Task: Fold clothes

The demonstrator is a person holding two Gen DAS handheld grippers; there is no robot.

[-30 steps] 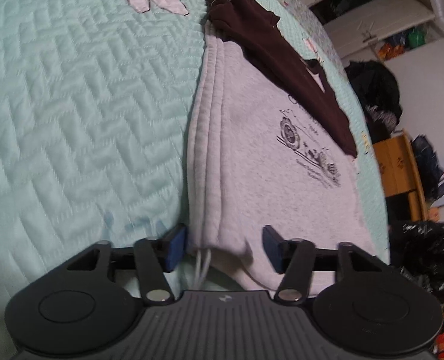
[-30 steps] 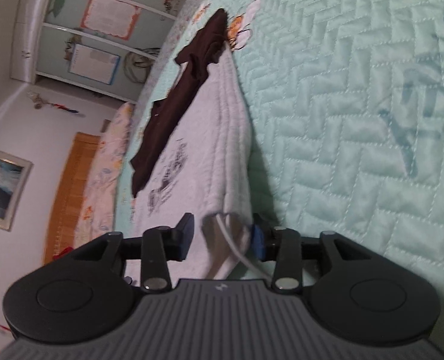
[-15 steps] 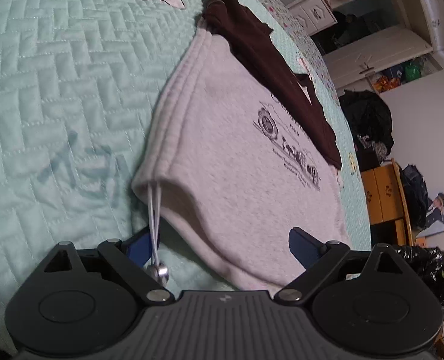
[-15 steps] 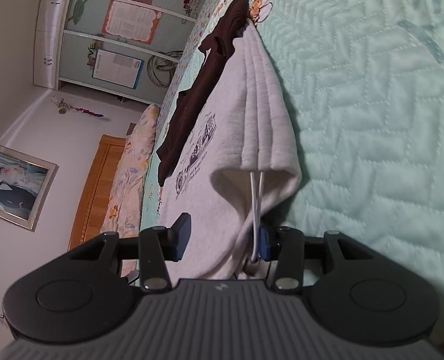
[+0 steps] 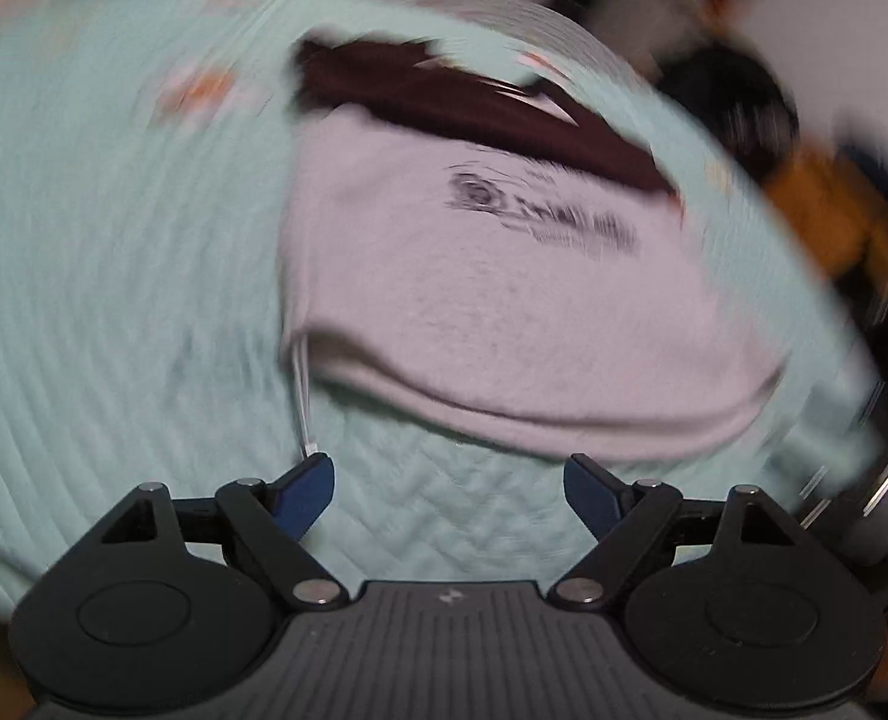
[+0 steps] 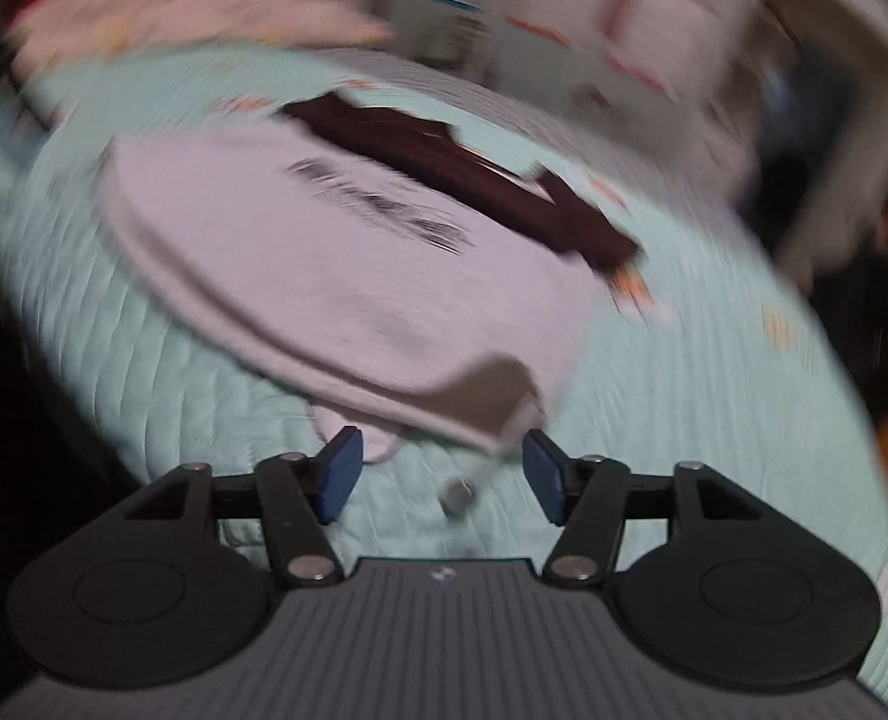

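A folded light grey sweatshirt [image 5: 504, 300] with a dark print lies on the mint quilted bed [image 5: 114, 300]; it also shows in the right wrist view [image 6: 336, 276]. A dark brown garment [image 5: 474, 102] lies along its far edge, also seen in the right wrist view [image 6: 474, 180]. A white drawstring [image 5: 305, 402] hangs from the near left corner. My left gripper [image 5: 449, 489] is open and empty, just in front of the sweatshirt's near edge. My right gripper [image 6: 441, 477] is open, with the drawstring's end [image 6: 459, 495] lying between its jaws. Both views are blurred by motion.
Beyond the bed's far edge the left wrist view shows an orange wooden cabinet [image 5: 828, 216] and dark bags [image 5: 738, 102]. The right wrist view shows a floral pillow [image 6: 174, 6] and wall cupboards [image 6: 564, 30].
Both grippers have let go of the sweatshirt, opened wide and pulled back. The sweatshirt now lies flat on the bed. Both cameras have swung round.
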